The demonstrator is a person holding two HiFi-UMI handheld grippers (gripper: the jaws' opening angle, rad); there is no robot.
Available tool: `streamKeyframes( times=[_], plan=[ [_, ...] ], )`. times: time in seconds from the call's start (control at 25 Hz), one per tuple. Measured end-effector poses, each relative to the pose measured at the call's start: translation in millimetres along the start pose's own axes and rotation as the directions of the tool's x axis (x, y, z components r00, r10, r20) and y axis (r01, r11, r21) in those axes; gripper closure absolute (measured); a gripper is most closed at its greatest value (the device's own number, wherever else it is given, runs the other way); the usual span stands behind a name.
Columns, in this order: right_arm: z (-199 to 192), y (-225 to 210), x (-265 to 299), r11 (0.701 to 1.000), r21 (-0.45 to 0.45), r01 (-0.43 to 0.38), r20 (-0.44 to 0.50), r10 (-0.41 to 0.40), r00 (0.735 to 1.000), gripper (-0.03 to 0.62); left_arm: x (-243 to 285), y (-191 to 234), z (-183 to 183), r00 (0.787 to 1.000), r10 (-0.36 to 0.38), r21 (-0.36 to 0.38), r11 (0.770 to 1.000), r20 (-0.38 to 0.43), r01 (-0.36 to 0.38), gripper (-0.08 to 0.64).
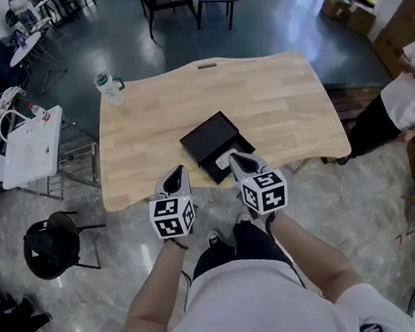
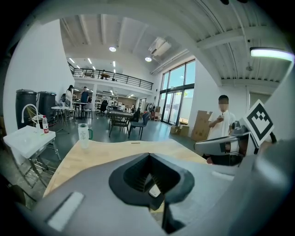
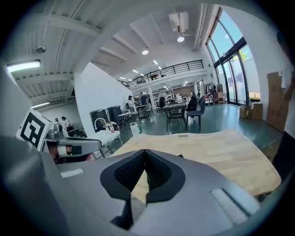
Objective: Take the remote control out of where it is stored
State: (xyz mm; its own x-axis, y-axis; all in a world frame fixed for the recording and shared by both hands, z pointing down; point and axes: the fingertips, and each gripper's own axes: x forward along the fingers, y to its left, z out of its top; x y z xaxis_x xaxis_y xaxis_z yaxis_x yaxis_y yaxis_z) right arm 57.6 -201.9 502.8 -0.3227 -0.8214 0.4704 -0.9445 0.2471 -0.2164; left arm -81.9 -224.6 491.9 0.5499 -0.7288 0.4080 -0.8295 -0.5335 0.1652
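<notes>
Grippers are held side by side at the near edge of the wooden table (image 1: 274, 94), low in the centre of the head view. The left gripper (image 1: 178, 172) (image 2: 150, 184) is seen clenched with nothing gripped, its tip just above the table edge. The right gripper (image 1: 235, 158) (image 3: 145, 177) is likewise clenched and empty, and its tip overlaps the lower corner of the black box (image 1: 208, 140), which lies open at mid-frame. A pale shape (image 1: 222, 160) is seen at the box's lower edge, just beside that tip; whether it is the remote control cannot be told. A bottle (image 1: 110, 88) stands at the table's upper left corner
</notes>
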Motion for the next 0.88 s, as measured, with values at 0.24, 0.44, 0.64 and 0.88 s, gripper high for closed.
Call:
streamKeyframes(
  times=[0.24,0.44,0.64,0.88],
  plan=[
    [10.7,-42.5,53.0,0.999,0.002,-0.040,-0.042,0.040,0.998,0.565,53.4,19.5,11.3,0.998,0.053,-0.019,0.998,-0.021,-0.053,0.558],
    [6.5,-65.8,92.1,0.990,-0.044,-0.132,-0.121,0.126,0.985,0.565,94.4,21.3,19.1,0.993,0.115,-0.053,0.992,-0.037,-0.116,0.558],
    [-5.8,-78.4,125.1,0.975,-0.065,-0.215,-0.205,0.197,0.959,0.565,121.8,21.9,25.2,0.985,0.168,-0.065,0.983,-0.045,-0.171,0.558],
    [-39.7,-87.4,161.5,0.946,-0.152,-0.284,-0.336,0.221,0.916,0.565,139.2,38.3,2.4,0.976,0.184,-0.097,0.976,-0.117,-0.196,0.558]
  ],
)
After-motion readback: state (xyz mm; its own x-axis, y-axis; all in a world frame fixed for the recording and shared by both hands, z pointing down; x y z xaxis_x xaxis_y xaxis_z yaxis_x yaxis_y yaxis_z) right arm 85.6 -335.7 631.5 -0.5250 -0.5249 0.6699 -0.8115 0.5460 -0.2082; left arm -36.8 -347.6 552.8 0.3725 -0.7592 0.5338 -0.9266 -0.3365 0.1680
